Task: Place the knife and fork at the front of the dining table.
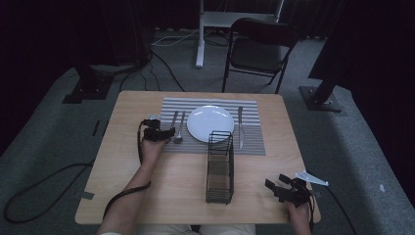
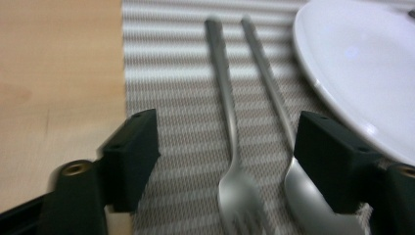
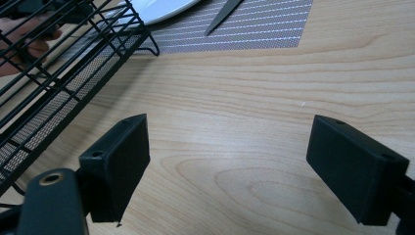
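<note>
Nearest me, the left tongs stand wide apart, and I see nothing pinched between them: the fork lies inside the gap and the spoon hard against the right-hand jaw, both flat on the striped placemat. Both handles run straight away from the tongs toward the tabletop's far edge, heads toward me, so the long axes line up with my reach rather than across it. From above, my left hand sits at the placemat's left end, far nearer the cutlery than the other. Further right come the white plate, the black wire rack and the knife. Right tongs also gape, holding nothing, over bare tabletop near its near right corner.
</note>
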A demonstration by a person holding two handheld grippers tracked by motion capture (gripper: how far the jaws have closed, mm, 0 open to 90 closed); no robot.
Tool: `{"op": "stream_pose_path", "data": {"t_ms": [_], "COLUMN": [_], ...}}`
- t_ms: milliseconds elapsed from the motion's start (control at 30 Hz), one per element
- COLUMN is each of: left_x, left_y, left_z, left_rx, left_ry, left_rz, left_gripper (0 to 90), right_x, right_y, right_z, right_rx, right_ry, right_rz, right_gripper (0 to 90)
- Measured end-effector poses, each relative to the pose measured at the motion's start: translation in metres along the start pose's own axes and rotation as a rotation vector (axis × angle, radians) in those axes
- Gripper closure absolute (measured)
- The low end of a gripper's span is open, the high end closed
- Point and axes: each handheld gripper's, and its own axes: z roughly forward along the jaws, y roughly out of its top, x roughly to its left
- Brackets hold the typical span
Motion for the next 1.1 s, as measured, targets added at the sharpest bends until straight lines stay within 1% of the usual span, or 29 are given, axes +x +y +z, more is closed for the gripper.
{"op": "stream_pose_path", "data": {"t_ms": [33,133,167,200,233,300,333,400,467,500,567,600,633,700,733,833,867,933,967,1033,1100], "left_x": [0.001,0.003,0.004,0.004,0.003,0.002,0.000,-0.004,-0.007,-0.008,-0.009,-0.009,-0.009,-0.010,-0.010,-0.010,-0.009,-0.008,-0.008,-0.007,-0.006], "left_y": [-0.003,-0.010,-0.011,-0.011,-0.015,-0.019,-0.022,-0.026,-0.030,-0.032,-0.035,-0.036,-0.036,-0.039,-0.041,-0.042,-0.045,-0.047,-0.049,-0.050,-0.055], "left_z": [-0.002,-0.010,-0.010,-0.010,-0.013,-0.014,-0.015,-0.016,-0.018,-0.019,-0.023,-0.025,-0.025,-0.031,-0.035,-0.037,-0.041,-0.045,-0.046,-0.048,-0.056], "left_rx": [-0.004,-0.031,-0.024,-0.024,-0.009,-0.023,-0.033,-0.026,-0.028,-0.030,-0.037,-0.049,-0.049,-0.057,-0.055,-0.055,-0.061,-0.064,-0.061,-0.064,-0.073], "left_ry": [-0.003,-0.027,-0.044,-0.044,-0.046,-0.078,-0.083,-0.077,-0.068,-0.068,-0.085,-0.094,-0.094,-0.091,-0.092,-0.090,-0.087,-0.092,-0.086,-0.089,-0.094], "left_rz": [0.010,0.021,0.025,0.025,0.052,0.072,0.095,0.145,0.182,0.191,0.184,0.174,0.174,0.166,0.168,0.170,0.170,0.161,0.162,0.164,0.171], "left_gripper": [16.5,16.0,10.9,8.7,8.7,8.8,8.8,8.8,8.9,8.8,8.9,8.9,8.9,8.9,8.9,8.9,8.9,8.9,8.9,8.9,8.9], "right_x": [0.000,0.000,0.000,0.000,0.000,0.000,0.000,0.000,0.000,0.000,0.000,0.000,0.000,0.000,0.000,-0.001,-0.001,-0.001,-0.001,-0.001,-0.001], "right_y": [0.000,0.000,0.000,0.000,0.000,0.000,0.000,0.000,0.000,0.000,0.000,0.000,0.000,0.000,0.000,0.000,0.000,0.000,0.000,0.000,0.000], "right_z": [0.000,-0.001,-0.001,-0.001,0.000,0.000,0.000,0.000,0.000,0.000,0.000,0.000,0.000,0.000,0.000,-0.001,-0.001,0.000,0.000,0.000,-0.001], "right_rx": [-0.001,-0.005,-0.005,-0.005,-0.002,-0.001,-0.001,-0.002,-0.002,-0.001,-0.002,-0.002,-0.002,-0.002,-0.003,-0.006,-0.006,-0.008,-0.008,-0.007,-0.006], "right_ry": [-0.001,-0.006,-0.006,-0.006,-0.008,-0.008,-0.007,-0.007,-0.007,-0.010,-0.010,-0.010,-0.010,-0.013,-0.015,-0.014,-0.014,-0.017,-0.017,-0.018,-0.020], "right_rz": [-0.001,0.006,0.007,0.007,0.003,0.002,0.003,0.004,0.007,0.009,0.008,0.008,0.008,0.009,0.010,0.012,0.012,0.015,0.016,0.015,0.016], "right_gripper": [15.5,15.5,15.6,15.6,15.5,15.5,15.5,15.6,15.5,15.6,15.6,15.6,15.6,15.5,15.6,15.5,15.5,15.6,15.6,15.6,15.6]}}
